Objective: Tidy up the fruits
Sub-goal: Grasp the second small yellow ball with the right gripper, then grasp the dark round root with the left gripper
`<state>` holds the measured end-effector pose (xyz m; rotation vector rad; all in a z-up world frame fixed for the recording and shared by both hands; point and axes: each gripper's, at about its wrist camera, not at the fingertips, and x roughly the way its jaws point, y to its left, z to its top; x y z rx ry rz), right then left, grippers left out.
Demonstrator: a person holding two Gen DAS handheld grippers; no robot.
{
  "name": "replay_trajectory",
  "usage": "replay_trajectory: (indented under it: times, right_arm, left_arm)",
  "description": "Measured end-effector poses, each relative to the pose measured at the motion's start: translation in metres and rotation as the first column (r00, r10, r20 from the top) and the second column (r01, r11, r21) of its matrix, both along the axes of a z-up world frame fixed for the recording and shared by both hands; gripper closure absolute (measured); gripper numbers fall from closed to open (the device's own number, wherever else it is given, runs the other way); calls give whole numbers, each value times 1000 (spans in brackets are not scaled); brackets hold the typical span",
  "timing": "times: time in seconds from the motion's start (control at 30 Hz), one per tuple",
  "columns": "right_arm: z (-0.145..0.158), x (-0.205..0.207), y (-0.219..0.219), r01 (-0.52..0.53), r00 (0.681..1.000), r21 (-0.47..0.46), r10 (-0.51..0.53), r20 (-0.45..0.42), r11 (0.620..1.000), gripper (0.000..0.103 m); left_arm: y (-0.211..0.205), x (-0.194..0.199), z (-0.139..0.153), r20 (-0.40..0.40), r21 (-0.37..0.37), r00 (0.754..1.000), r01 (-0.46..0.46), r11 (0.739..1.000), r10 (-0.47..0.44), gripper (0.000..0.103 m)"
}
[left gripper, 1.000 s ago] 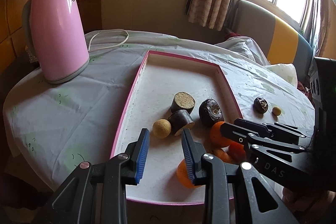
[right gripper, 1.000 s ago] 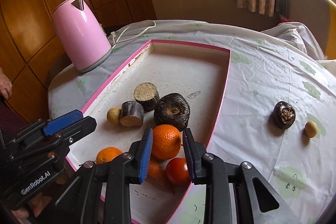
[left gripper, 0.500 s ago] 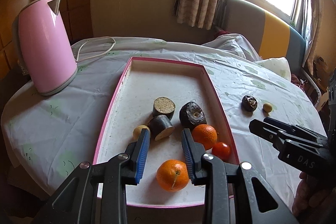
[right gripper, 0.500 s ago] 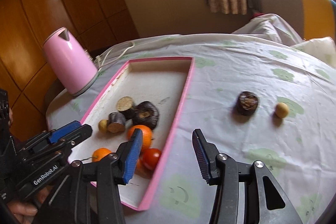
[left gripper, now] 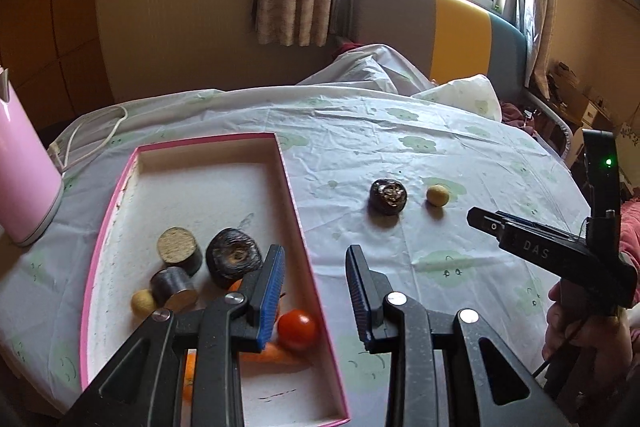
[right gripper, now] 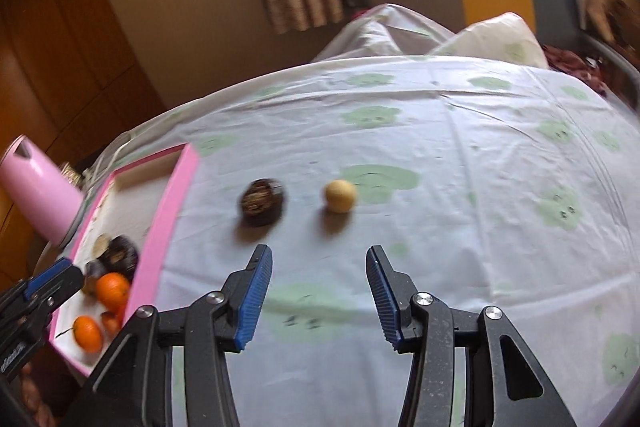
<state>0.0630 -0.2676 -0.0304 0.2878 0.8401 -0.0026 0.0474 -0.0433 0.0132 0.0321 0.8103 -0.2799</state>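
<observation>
A pink-rimmed white tray point(left gripper: 294, 195) holds two cut dark cylinders point(left gripper: 178, 247), a dark round fruit point(left gripper: 234, 257), a small yellow ball point(left gripper: 142, 301), a red tomato point(left gripper: 298, 327) and oranges point(right gripper: 112, 291). On the cloth right of the tray lie a dark round fruit point(left gripper: 388, 195) point(right gripper: 262, 202) and a small yellow fruit point(left gripper: 437, 195) point(right gripper: 340, 195). My left gripper point(left gripper: 316, 275) is open and empty over the tray's right rim. My right gripper point(right gripper: 318, 279) is open and empty, just short of the two loose fruits; it also shows in the left wrist view point(left gripper: 520, 239).
A pink kettle point(left gripper: 24, 179) point(right gripper: 40, 195) with a white cord point(left gripper: 100, 131) stands left of the tray. The round table has a white cloth with green prints point(right gripper: 480, 227). A sofa and a curtained window are behind it.
Both grippers swung right, away from the tray's fruit. My right gripper opened wide, left an orange in the tray and moved over the cloth toward the two loose fruits.
</observation>
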Motion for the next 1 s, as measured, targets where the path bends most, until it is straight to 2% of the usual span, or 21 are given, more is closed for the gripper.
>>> replay_trajectory:
  times: [0.17,0.47,0.53,0.7,0.8,0.9,1.0]
  right_arm:
    - [-7,18,-9,-10,1000,-33,9,-14,999,67]
    - [-23,69,6,-78,996,-70,75,-51,994,68]
    - [-30,77,10,-100,993,-77,94,-75,992,74]
    - [-21,64,0,-65,998,-87,62,-33,994,76]
    - [-14,46,-14,-22,1000,-107,20,-22,994,76]
    - [-16,34,-31,7,999,-88,-12,-48,996,76]
    - [-22,25,-42,33,998,-89,-38,-57,996,76]
  left_arm:
    - [-19,7,-6,-22,4,999,28,1000,-28,71]
    - [-30,22,-16,-69,3,996,54,999,-53,71]
    - [-34,27,-16,-71,9,996,60,998,-59,71]
    - [-49,45,-20,-99,12,992,82,997,-80,71]
    - [-61,59,-22,-124,-11,988,86,996,-87,69]
    - [-77,73,-28,-149,-19,985,87,996,-89,65]
    - [-90,83,-36,-158,6,984,81,997,-79,65]
